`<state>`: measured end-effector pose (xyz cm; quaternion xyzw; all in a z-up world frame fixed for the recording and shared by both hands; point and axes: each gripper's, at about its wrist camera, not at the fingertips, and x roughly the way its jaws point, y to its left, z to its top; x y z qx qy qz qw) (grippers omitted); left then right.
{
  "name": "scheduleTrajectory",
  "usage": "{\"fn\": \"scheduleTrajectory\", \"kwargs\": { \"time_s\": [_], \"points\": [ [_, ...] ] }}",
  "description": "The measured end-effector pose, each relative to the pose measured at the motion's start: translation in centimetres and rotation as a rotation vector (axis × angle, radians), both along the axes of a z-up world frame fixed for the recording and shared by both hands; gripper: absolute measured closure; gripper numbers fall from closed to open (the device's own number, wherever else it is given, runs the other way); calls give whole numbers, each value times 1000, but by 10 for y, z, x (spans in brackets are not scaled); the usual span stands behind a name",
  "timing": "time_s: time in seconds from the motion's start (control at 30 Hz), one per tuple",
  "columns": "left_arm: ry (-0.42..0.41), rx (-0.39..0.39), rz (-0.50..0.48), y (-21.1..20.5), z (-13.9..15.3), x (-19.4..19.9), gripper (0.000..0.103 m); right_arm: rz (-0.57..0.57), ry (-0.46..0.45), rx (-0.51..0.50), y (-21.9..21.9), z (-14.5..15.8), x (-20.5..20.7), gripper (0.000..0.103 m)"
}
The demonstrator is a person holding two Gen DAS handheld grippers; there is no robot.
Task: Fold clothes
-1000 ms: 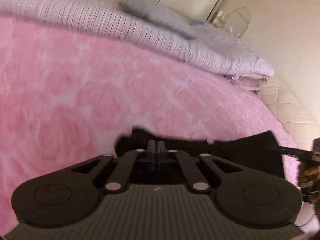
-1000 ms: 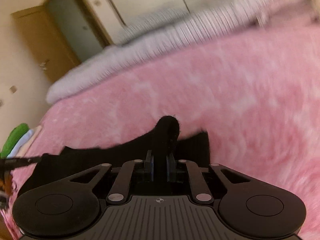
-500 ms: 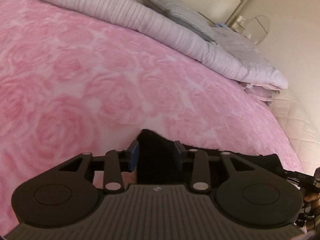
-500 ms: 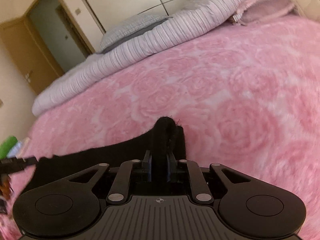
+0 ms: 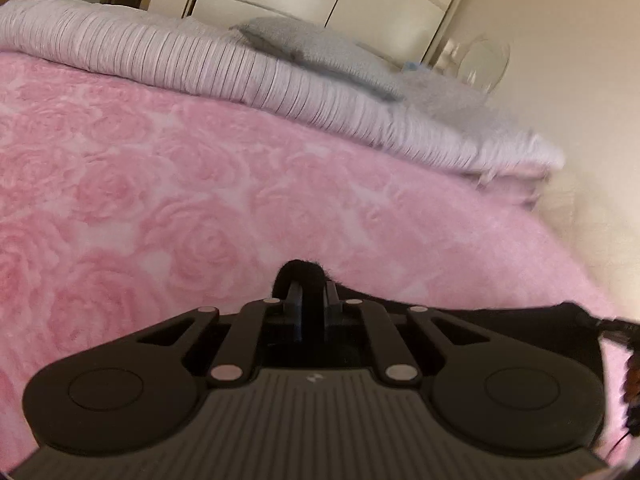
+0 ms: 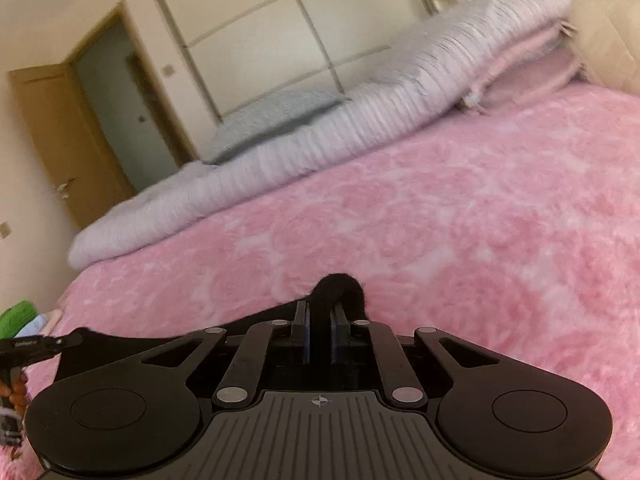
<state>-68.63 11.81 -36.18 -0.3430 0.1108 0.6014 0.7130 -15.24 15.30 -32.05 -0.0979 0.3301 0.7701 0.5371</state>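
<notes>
Pink rose blanket (image 5: 168,184) stretching wide ahead, left gripper (image 5: 311,292) and right gripper (image 6: 320,312) each pinching black garment (image 6: 340,286) edge

- A bedroom in a home: a wide bed covered by a pink blanket (image 6: 460,232) with a rose pattern fills most of both views.
- A rolled, ribbed pale lilac quilt (image 5: 224,76) lies along the far side of the bed, with a grey pillow (image 5: 320,56) on top of it.
- Behind the bed stands a cream wardrobe (image 6: 280,28) with panelled doors.
- A wooden door (image 6: 60,140) stands open on the cream wall.
</notes>
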Motion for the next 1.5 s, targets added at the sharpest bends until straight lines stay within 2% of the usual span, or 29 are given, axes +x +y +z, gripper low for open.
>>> {"fn": "scheduleTrajectory", "kwargs": {
  "time_s": [0.1, 0.17, 0.23, 0.3, 0.33, 0.4, 0.43, 0.53, 0.6, 0.67, 0.7, 0.73, 0.8, 0.83, 0.87, 0.9, 0.93, 1.0, 1.1, 1.17, 1.23, 1.37, 1.47, 1.5],
  "points": [
    [38, -61, 21, 9, -22, 2, 93, -24, -64, -87, 14, -26, -9, 95],
    [22, -59, 37, 6, -21, -2, 89, -47, -68, -129, 15, -37, -9, 88],
    [41, -56, 62, -3, -11, -4, 85, -78, -77, -147, 13, -32, -6, 68],
    [126, -44, 88, -17, 3, 1, 83, -115, -101, -135, 5, -20, -3, 62],
    [177, -40, 102, -25, 11, 4, 87, -135, -118, -117, -2, -13, -3, 61],
    [249, -39, 105, -44, 22, 13, 87, -179, -176, -59, -21, 4, -8, 59],
    [253, -27, 86, -56, 27, 20, 86, -182, -200, -29, -33, 10, -13, 59],
    [267, 10, 10, -92, 36, 49, 86, -68, -214, 16, -69, 15, -44, 59],
    [284, 37, -53, -114, 34, 71, 85, 52, -243, 18, -93, 4, -73, 59],
    [325, 29, -76, -127, 23, 85, 86, 110, -334, 30, -114, -13, -98, 59],
    [349, 0, -62, -130, 14, 87, 88, 131, -383, 38, -123, -22, -109, 60],
    [348, -13, -35, -133, 8, 80, 88, 132, -430, 45, -130, -30, -112, 60],
    [344, -38, 21, -139, -3, 66, 95, 90, -498, 52, -138, -44, -103, 60],
    [341, -49, 45, -142, -7, 60, 100, 54, -507, 53, -139, -46, -93, 59],
    [332, -55, 47, -144, -4, 55, 100, 35, -467, 32, -138, -45, -81, 59],
    [331, -63, 46, -143, -1, 52, 100, 27, -396, -4, -135, -42, -68, 59],
    [336, -70, 44, -142, 3, 54, 100, 24, -373, -25, -132, -37, -64, 59],
    [334, -66, 24, -134, 13, 61, 101, 24, -390, -48, -127, -28, -69, 59],
    [315, -29, -56, -117, 25, 83, 97, 31, -356, -12, -117, -12, -80, 59],
    [318, -19, -115, -95, 26, 101, 96, 53, -300, -4, -99, -8, -86, 59],
    [319, -11, -174, -72, 27, 120, 96, 65, -290, 5, -76, -9, -95, 59],
    [303, -42, -304, -24, 14, 156, 96, 110, -344, -16, -23, -17, -111, 59],
    [355, -31, -386, -15, -1, 186, 96, 170, -412, -32, 0, -36, -121, 59],
    [396, -22, -384, -15, -7, 188, 96, 176, -450, -21, 1, -40, -122, 59]
  ]
}}
